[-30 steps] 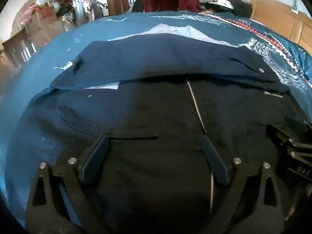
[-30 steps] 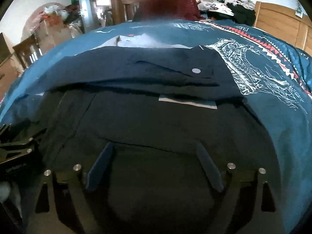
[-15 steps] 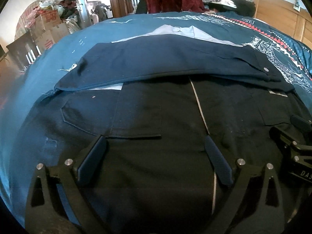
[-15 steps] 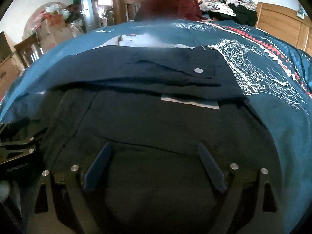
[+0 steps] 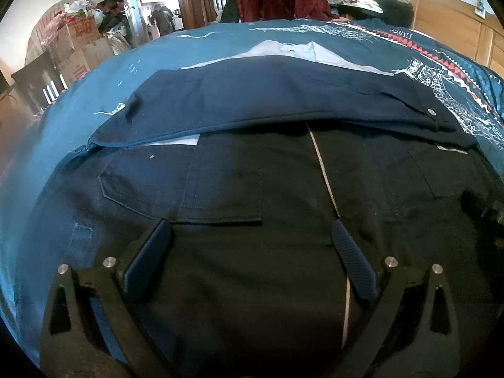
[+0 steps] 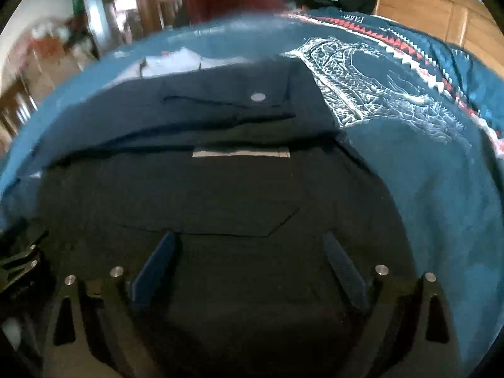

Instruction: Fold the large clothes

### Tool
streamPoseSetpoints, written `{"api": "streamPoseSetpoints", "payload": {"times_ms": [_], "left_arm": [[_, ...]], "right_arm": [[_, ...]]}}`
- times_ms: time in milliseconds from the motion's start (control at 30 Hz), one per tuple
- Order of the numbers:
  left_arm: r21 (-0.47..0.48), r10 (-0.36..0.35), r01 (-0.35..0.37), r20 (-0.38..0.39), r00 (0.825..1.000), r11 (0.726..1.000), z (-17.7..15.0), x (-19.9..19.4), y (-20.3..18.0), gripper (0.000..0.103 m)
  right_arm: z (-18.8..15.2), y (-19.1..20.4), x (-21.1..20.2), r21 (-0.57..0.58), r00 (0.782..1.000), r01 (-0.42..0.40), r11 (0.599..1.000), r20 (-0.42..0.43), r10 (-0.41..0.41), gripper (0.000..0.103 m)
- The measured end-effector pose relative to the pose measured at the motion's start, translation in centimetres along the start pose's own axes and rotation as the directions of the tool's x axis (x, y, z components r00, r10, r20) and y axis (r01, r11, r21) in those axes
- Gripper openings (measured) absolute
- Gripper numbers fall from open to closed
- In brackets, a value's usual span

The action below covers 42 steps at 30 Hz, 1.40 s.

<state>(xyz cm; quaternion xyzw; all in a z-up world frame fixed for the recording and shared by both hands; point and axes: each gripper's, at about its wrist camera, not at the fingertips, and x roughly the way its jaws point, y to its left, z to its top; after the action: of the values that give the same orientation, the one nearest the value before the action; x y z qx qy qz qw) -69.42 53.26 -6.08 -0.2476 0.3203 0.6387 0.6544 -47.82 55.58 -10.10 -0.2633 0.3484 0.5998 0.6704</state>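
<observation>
dark navy trousers [image 5: 252, 163] lie flat on bed [image 5: 94, 88] with teal patterned cover, upper portion folded over toward far edge, button [image 6: 258, 96] visible on fold. left gripper [image 5: 250, 226] low over near part of garment, fingers [image 5: 148, 258] spread wide, nothing held. right gripper [image 6: 249, 239] beside it over same garment, fingers [image 6: 154, 267] spread wide, nothing held. right view blurred. pale blue shirt [image 5: 283, 52] lies beyond trousers toward far edge.

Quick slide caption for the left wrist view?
Open left gripper poised over dark trousers spread on a blue bedspread.
</observation>
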Motion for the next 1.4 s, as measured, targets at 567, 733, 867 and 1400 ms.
{"api": "streamPoseSetpoints", "payload": {"times_ms": [567, 733, 867, 1400], "left_arm": [[0.001, 0.002, -0.002, -0.005, 1.000, 1.000, 0.09, 0.07, 0.03, 0.102], [0.001, 0.002, -0.002, -0.005, 1.000, 1.000, 0.11, 0.08, 0.03, 0.102], [0.002, 0.003, -0.003, -0.006, 1.000, 1.000, 0.13, 0.09, 0.05, 0.102], [0.003, 0.003, -0.003, -0.006, 1.000, 1.000, 0.17, 0.16, 0.10, 0.103]], "right_arm": [[-0.15, 0.21, 0.88, -0.020, 1.000, -0.009, 1.000, 0.001, 0.009, 0.103], [-0.11, 0.22, 0.92, -0.020, 1.000, -0.009, 1.000, 0.002, 0.009, 0.103], [-0.13, 0.21, 0.88, -0.019, 1.000, -0.010, 1.000, 0.002, 0.010, 0.103], [-0.09, 0.30, 1.05, -0.019, 1.000, -0.013, 1.000, 0.002, 0.013, 0.103]]}}
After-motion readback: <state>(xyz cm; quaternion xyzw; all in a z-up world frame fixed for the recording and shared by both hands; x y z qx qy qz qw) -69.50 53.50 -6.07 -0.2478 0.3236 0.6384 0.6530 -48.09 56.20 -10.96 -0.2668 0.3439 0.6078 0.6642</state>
